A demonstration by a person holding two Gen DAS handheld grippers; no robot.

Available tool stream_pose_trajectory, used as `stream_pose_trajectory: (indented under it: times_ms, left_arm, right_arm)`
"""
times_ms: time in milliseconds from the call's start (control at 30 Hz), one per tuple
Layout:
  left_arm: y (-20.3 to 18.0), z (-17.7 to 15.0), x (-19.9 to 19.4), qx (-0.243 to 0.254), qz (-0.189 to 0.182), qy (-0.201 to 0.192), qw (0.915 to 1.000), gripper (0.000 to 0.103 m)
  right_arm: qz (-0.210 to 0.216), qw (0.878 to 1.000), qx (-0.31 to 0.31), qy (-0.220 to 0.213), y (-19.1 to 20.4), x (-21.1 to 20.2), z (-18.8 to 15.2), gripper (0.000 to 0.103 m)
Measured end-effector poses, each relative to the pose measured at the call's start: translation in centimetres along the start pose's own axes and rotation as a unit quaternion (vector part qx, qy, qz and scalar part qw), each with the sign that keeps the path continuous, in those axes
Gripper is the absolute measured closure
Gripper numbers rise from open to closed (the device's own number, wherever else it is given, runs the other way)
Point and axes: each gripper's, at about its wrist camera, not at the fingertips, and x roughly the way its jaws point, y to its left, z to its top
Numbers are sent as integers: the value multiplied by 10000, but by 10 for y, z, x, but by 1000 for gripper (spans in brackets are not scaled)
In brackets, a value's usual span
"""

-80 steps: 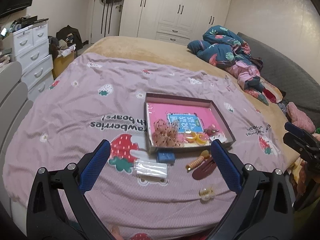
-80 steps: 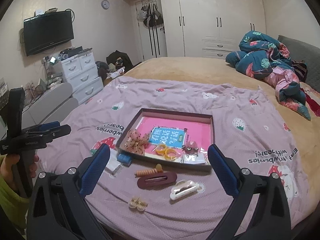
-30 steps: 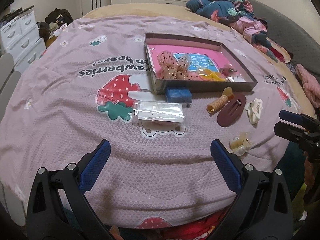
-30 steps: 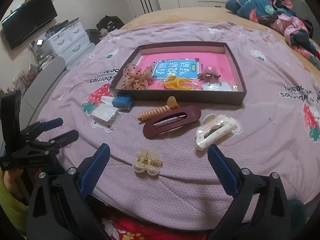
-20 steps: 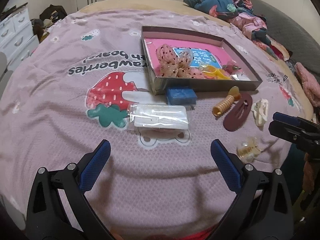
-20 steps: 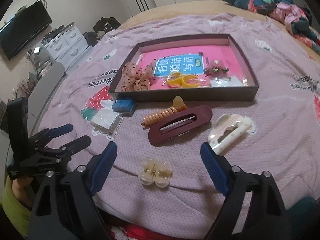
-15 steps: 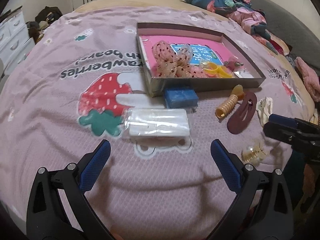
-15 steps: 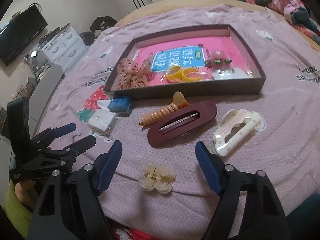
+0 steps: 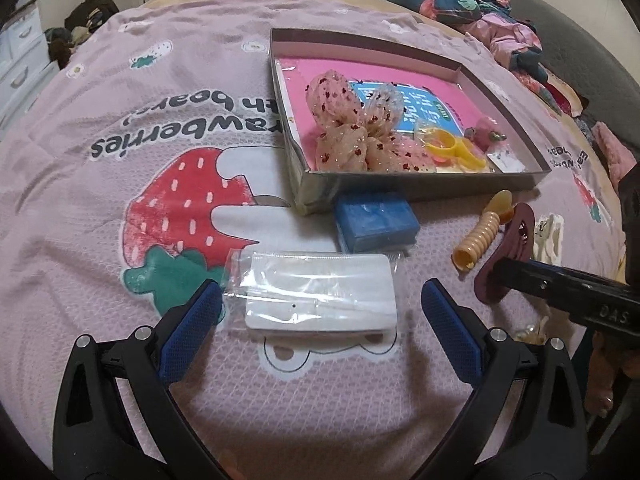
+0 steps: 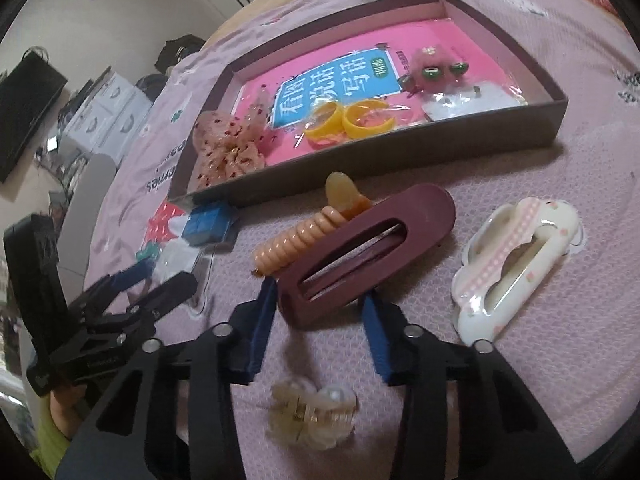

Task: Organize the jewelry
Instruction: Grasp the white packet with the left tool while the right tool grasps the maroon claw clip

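A shallow box [image 9: 420,190] [image 10: 400,152] on the bed holds a dotted scrunchie [image 9: 348,128], yellow rings [image 10: 348,122] and a pink charm [image 10: 434,66]. My left gripper [image 9: 320,316] is open, its fingers on either side of a clear bagged white card [image 9: 316,292]. My right gripper [image 10: 320,316] is open but narrowed, its fingers straddling the near end of a maroon hair clip [image 10: 368,248], not closed on it. A clear claw clip [image 10: 312,412] lies under the right gripper.
A blue box [image 9: 376,220] sits against the box's front wall. An orange spiral clip [image 10: 304,240] lies beside the maroon clip, and a white cloud-shaped clip [image 10: 516,260] lies to its right. The bedspread is lilac with strawberry prints [image 9: 180,208]. Drawers stand far left.
Both grippers have dropped close to the bed. The right gripper has narrowed and moved forward past the claw clip onto the maroon clip. The left gripper has come up to the bagged card.
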Motion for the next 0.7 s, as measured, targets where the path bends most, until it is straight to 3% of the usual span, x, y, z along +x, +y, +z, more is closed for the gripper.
stream_pose_trajectory:
  times_ms: [167,233,367,700]
  left_arm:
    - [1,2,3,-49,-48,-22,10000,10]
    - [0,3,3,-38,-15,-40,10000,20]
    - [-1,1,3,15,50,-22,10000,26]
    - [1,-9,-13,-131,-55,-67,9999,27]
  right_arm:
    - [120,9998,42,-158,-1,-6,1,86]
    - [130,9997,40,-225,-2,-11,0,89]
    - [95,9994,-66,-325,-2,-21,-3,95]
    - [17,9981,-226,-575,-6,-44,-8,96]
